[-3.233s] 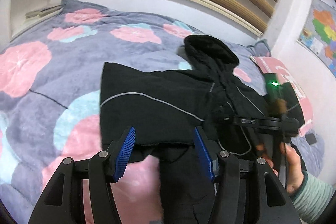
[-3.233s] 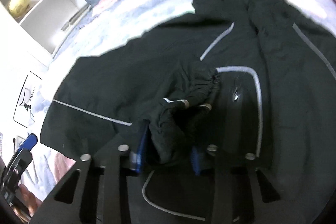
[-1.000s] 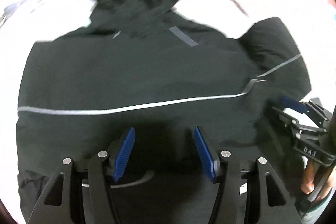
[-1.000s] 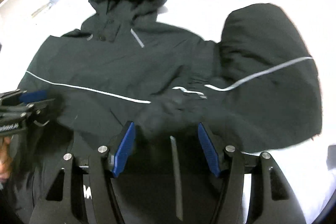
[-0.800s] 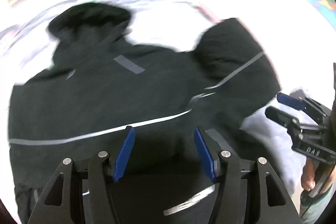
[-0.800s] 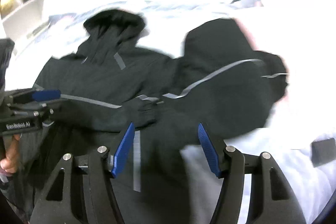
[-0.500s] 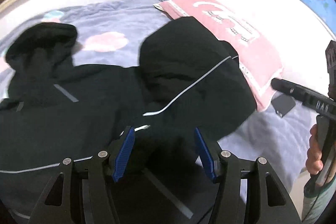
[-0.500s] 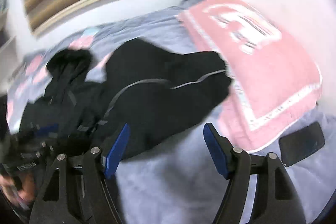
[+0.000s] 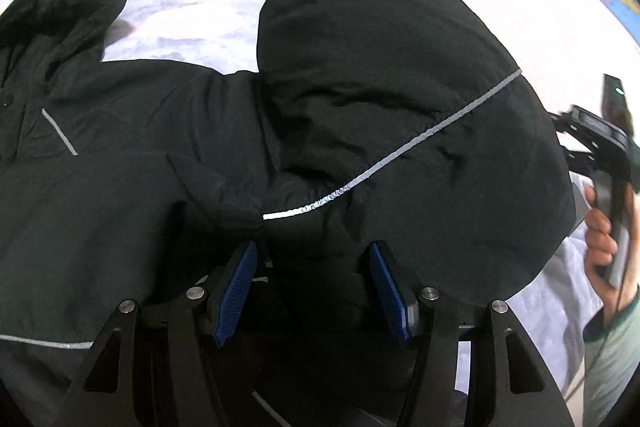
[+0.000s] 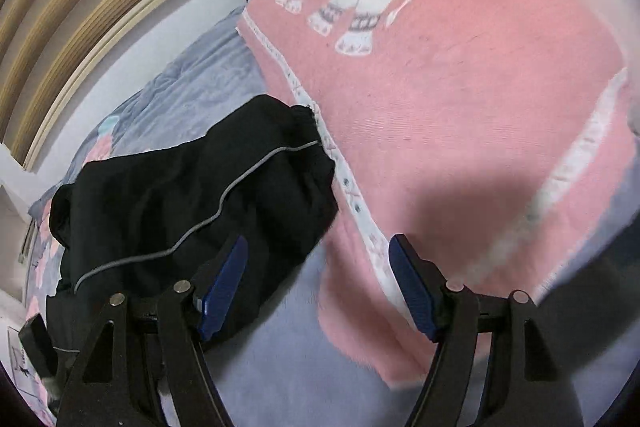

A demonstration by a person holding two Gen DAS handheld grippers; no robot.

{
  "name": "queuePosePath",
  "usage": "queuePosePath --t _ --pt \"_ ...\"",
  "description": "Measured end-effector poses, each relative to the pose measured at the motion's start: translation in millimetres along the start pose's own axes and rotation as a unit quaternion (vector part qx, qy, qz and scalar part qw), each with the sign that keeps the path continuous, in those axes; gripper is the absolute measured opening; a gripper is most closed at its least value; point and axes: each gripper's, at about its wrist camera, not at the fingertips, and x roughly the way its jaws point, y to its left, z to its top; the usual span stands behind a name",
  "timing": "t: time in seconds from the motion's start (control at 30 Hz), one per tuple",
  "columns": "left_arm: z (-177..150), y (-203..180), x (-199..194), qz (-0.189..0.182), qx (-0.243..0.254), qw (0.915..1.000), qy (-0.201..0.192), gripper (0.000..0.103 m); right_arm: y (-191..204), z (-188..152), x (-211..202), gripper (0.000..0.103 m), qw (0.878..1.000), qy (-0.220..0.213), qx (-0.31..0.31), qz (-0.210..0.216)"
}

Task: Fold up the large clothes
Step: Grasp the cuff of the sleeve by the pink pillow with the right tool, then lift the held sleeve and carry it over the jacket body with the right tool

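Black jacket (image 9: 360,115) sprawls on the bed (image 10: 280,367), sleeve (image 10: 200,195) touching the pink pillow (image 10: 460,107) — left gripper (image 9: 312,287) hovers agape over it, right gripper (image 10: 316,283) has just been widening, empty.

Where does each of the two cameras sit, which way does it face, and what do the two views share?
Left wrist: sits behind the left gripper, looking down over the black hooded jacket and its sleeve; the person's other hand shows at right, holding a gripper handle.
Right wrist: sits behind the right gripper, jaws open and just widened with nothing between them, looking down at the pink elephant blanket and the bedspread.
Shared: the jacket sleeve with its grey reflective stripe.
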Motion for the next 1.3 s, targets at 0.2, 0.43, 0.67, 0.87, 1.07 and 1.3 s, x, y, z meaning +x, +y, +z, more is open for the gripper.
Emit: queuePosePath --t 0.2,0.43,0.67,0.87,1.07,1.3 --pt "-8 -9 2 0.017 0.026 0.9994 -0.018 0.060 12 11 48 0.082 1.000 0.015 -0.013 -0.005" --pt "-11 -21 5 0.027 0.038 0.9986 -0.025 0.061 48 14 87 0.069 0.998 0.027 -0.053 -0.029" --pt "-8 -26 3 0.022 0.035 0.9988 -0.027 0.061 56 3 58 0.019 0.997 -0.016 -0.068 -0.017" --pt "3 -42 -37 -0.011 0.034 0.9974 -0.063 0.061 52 10 -42 0.017 0.986 -0.116 -0.109 -0.057" --pt "16 -68 -15 -0.022 0.043 0.9984 -0.029 0.061 9 8 -96 0.017 0.982 -0.134 -0.100 -0.093" --pt "1 -73 35 0.014 0.054 0.9977 0.038 0.061 -63 -13 -53 0.027 0.996 -0.022 -0.041 -0.078"
